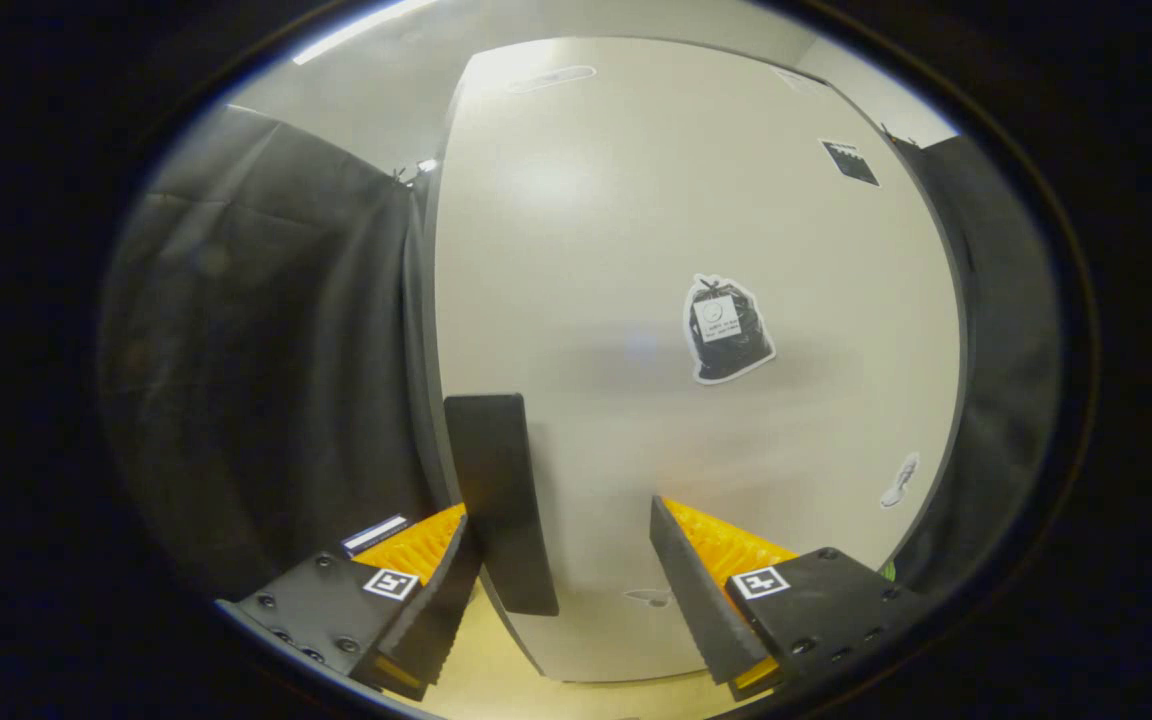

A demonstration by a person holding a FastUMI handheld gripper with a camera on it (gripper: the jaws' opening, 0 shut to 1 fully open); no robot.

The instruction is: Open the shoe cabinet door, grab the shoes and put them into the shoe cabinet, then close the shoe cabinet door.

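The shoe cabinet's white door (636, 220) stands close in front of me. A black flat handle (498, 500) runs along the door's left edge. My gripper (559, 515) is open and straddles the handle. The left finger (441, 600) lies against or very near the handle's left side. The right finger (691, 590) stands well apart from the handle, over the door's face. Nothing is pressed between the fingers.
Stickers on the door: a black rubbish bag (728, 330), a small shoe (901, 480) and a dark tag (851, 162) near the top right. Black cloth (266, 380) hangs on both sides of the cabinet. A pale floor (496, 685) lies below the door.
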